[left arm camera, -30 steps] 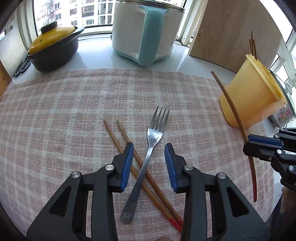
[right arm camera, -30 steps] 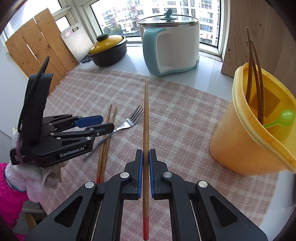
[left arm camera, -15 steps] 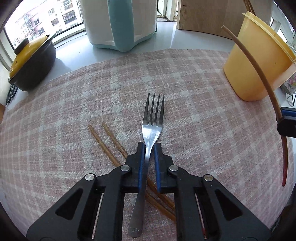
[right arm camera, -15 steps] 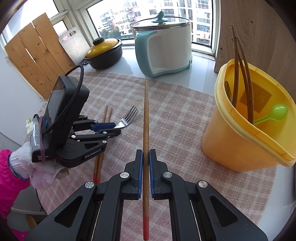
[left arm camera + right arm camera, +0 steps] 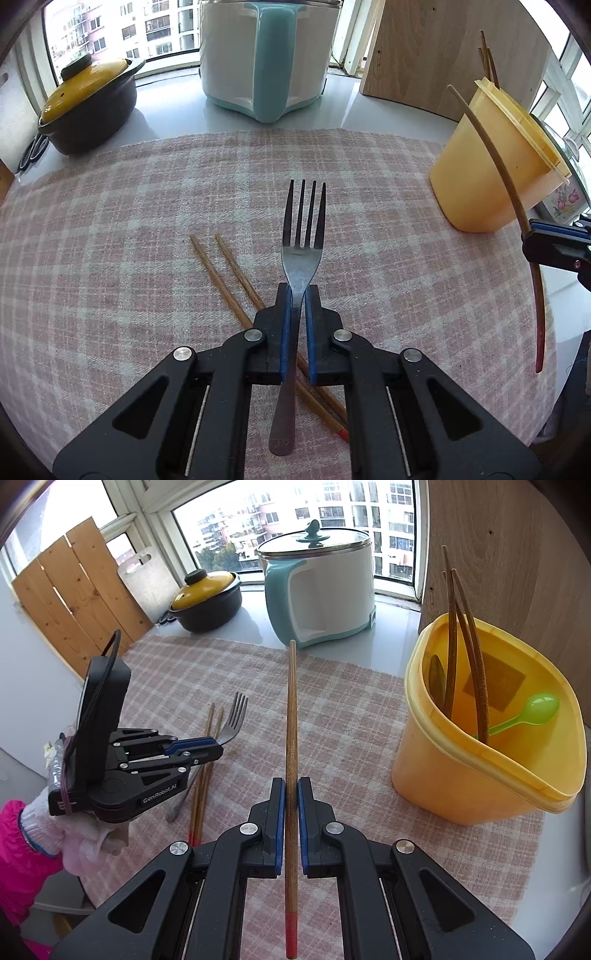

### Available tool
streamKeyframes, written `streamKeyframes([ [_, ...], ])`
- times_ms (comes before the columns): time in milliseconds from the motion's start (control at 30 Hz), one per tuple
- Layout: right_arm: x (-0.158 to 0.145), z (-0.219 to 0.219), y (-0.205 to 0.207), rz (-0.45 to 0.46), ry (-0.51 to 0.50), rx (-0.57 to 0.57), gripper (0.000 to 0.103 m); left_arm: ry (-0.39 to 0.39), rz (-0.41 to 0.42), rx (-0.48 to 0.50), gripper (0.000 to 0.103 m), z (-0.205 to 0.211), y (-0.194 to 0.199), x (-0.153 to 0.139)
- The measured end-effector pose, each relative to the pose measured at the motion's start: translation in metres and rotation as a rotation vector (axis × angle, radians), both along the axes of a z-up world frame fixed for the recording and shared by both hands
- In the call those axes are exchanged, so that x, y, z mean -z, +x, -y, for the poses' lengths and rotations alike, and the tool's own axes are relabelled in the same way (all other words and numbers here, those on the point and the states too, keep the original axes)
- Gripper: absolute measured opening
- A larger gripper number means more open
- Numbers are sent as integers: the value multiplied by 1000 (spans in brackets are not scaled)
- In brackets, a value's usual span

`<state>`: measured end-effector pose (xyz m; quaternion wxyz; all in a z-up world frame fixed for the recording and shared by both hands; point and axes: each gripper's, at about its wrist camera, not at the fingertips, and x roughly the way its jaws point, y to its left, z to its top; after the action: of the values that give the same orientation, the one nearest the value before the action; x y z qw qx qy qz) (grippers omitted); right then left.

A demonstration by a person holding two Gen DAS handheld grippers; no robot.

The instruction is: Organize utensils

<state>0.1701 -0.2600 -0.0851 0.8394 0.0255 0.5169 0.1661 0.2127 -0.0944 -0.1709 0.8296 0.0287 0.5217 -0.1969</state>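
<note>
Left wrist view: the fork (image 5: 302, 236), stiff, light and slippery, is clamped at its neck by the left gripper (image 5: 295, 291), while a rigid chopstick (image 5: 291, 746) is pinched mid-shaft by the right gripper (image 5: 291, 786).

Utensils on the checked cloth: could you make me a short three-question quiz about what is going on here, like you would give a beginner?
1. True or false: the left gripper is shut on the fork.
2. What does the right gripper hold?
A. a green spoon
B. a chopstick
C. scissors
3. Fill in: two more chopsticks lie on the cloth, passing ____ the fork's handle.

Key:
1. True.
2. B: one chopstick, its red end toward the camera. The green spoon sits in the yellow tub.
3. Under.
</note>
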Motion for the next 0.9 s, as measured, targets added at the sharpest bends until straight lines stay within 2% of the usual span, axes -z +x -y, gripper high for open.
streamKeyframes([
  [300, -14, 3, -9, 36, 1, 7, 5, -83, 80, -22, 5, -2, -18, -42],
  [767, -38, 12, -25, 101, -17, 31, 5, -163, 177, -24, 4, 1, -38, -78],
  [800, -39, 12, -26, 104, -20, 32, 5, -167, 181, -27, 0, 1, -38, -80],
  [900, -43, 12, -27, 113, -30, 32, 5, -185, 205, -27, 0, 1, -37, -88],
])
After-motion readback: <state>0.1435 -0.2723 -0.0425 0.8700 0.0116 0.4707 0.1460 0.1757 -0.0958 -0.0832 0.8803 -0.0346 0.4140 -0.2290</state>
